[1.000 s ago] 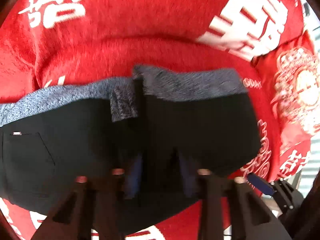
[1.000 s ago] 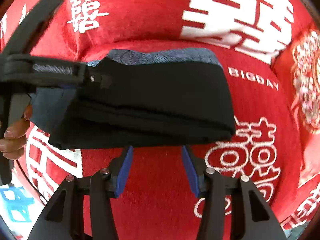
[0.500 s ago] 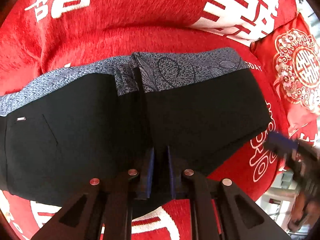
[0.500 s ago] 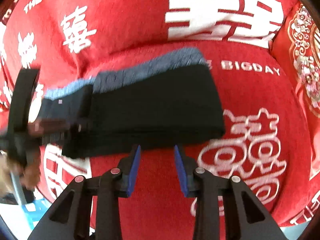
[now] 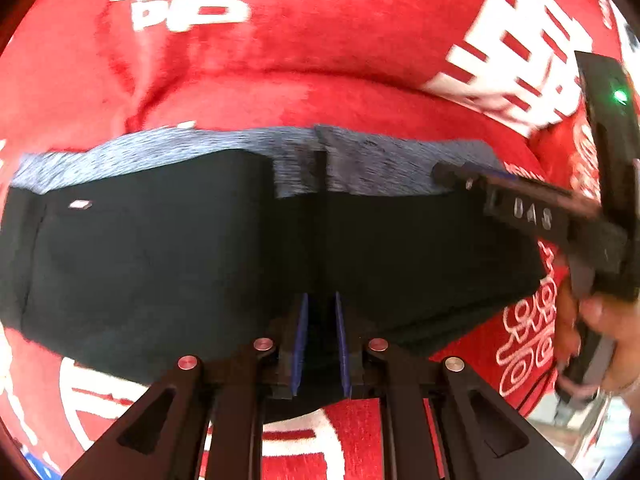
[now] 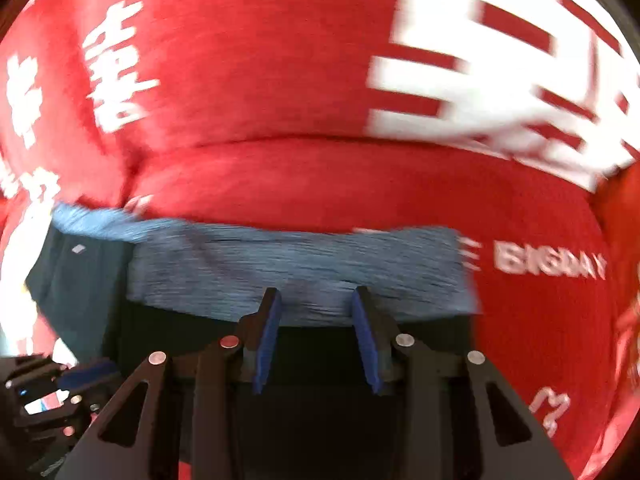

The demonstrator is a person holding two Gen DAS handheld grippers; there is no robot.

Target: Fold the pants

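Black pants with a grey-blue waistband lie folded across a red sofa seat. My left gripper is shut on the near black edge at the middle fold, with dark cloth between its blue pads. In the right wrist view, my right gripper hovers over the waistband. Its jaws are apart and opening, and no pad presses on the cloth. The left wrist view shows the right gripper reaching in from the right over the waistband's right end, held by a hand. Both views are motion-blurred.
The red sofa backrest with large white characters rises just behind the pants. A red patterned pillow lies at the right end. White "BIGDAY" lettering marks the seat to the right of the pants.
My left jaws closed on the pants' near edge. My right gripper swept from the red seat in front of the pants to above the waistband, entering the left wrist view from the right.
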